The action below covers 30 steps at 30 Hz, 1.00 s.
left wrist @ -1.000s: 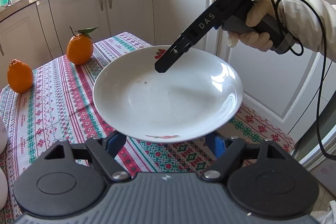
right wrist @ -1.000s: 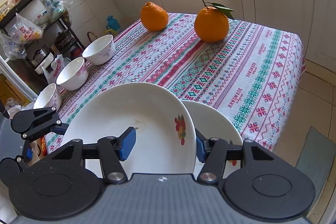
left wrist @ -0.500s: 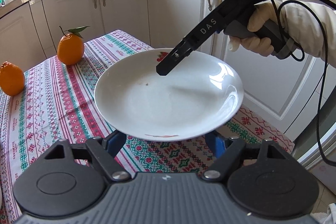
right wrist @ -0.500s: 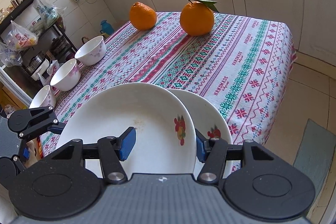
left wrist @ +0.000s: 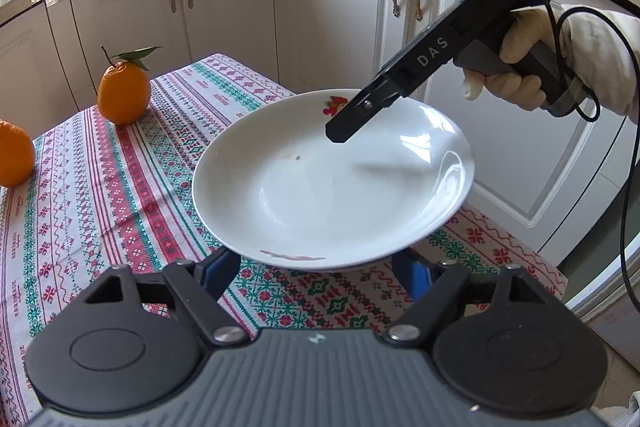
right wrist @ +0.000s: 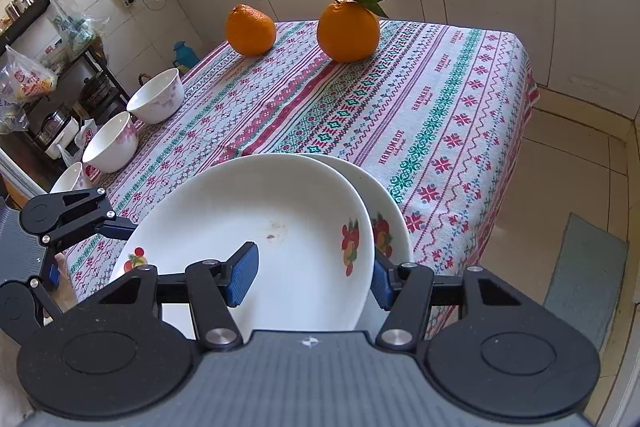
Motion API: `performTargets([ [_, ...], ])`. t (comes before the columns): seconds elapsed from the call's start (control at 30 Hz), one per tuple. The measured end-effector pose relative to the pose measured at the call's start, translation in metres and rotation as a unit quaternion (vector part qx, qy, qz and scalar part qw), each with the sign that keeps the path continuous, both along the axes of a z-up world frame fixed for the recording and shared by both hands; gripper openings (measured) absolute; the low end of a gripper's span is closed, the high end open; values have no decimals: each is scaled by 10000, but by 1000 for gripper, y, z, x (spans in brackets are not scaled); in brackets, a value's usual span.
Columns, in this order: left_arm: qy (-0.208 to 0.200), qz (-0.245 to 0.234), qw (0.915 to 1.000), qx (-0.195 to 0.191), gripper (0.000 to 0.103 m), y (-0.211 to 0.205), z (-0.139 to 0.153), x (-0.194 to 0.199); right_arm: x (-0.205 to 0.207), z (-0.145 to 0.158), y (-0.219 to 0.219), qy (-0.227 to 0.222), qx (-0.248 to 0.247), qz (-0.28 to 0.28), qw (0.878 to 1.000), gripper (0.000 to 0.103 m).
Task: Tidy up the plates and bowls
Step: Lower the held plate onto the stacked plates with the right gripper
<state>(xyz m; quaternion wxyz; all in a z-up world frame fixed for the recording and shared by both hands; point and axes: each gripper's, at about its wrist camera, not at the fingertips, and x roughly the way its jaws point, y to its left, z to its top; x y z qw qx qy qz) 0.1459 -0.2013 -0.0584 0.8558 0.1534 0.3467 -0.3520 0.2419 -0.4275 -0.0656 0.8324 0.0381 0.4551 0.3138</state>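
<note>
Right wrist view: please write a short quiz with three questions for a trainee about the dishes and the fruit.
1. How many white bowls are in view? A one, B three, C five.
2. True or false: both oranges have leaves.
3. What do the right tongs hold?
Key: 1 B. 2 False: only one orange has leaves. 3 The upper plate, by its rim.

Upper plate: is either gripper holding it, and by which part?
Yes: the right gripper clamps the upper plate at its rim beside the fruit decal. The left gripper, jaws opening, sits under the opposite rim without gripping.
</note>
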Motion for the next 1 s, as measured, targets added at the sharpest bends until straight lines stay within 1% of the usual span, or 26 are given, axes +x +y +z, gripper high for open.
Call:
performTargets([
  [0.43, 145, -43, 9998, -153, 84, 4, -1, 1, -13, 5, -6, 3, -196, -176, 9997, 65],
  [0.73, 126, -84, 9997, -178, 85, 6, -3, 3, -24, 11, -4, -39, -370, -257, 9990, 67],
  [0.9, 120, -88, 9997, -205, 88, 7, -3, 3, -28, 12, 0, -36, -446, -254, 9987, 75],
  [1.0, 118, -98, 9996, -219, 88, 8, -3, 3, -29, 13, 3, -52, -512, -281, 9983, 76],
])
